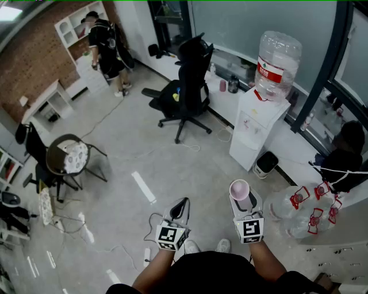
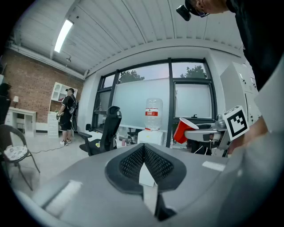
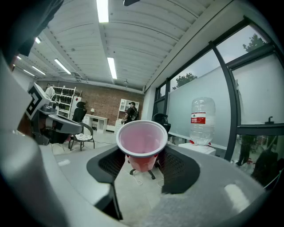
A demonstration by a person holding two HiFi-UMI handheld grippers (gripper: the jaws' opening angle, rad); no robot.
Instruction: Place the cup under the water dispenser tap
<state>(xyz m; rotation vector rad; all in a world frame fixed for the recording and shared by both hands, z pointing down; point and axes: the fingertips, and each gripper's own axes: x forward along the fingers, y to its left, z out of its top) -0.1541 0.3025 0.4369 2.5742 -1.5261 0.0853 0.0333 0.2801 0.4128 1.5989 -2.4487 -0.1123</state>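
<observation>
Head view: office chair [image 1: 187,86] stands near water dispenser [image 1: 256,123].

1. I read this as an office: black swivel chair [image 1: 187,86], bottled water dispenser [image 1: 256,129] by frosted glass partitions [image 1: 259,23].
2. Far end: brick wall [image 1: 34,63], white shelving [image 1: 77,26], white desk [image 1: 43,99].
3. Overhead: long ceiling strip lights [image 3: 103,9].

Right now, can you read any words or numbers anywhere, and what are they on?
Nothing here can be read for sure.
Red label on the water bottle: white print, too small and blurred to read.
Square markers on the cubes: black-and-white patterns, no words.
Red cup: no print showing.
</observation>
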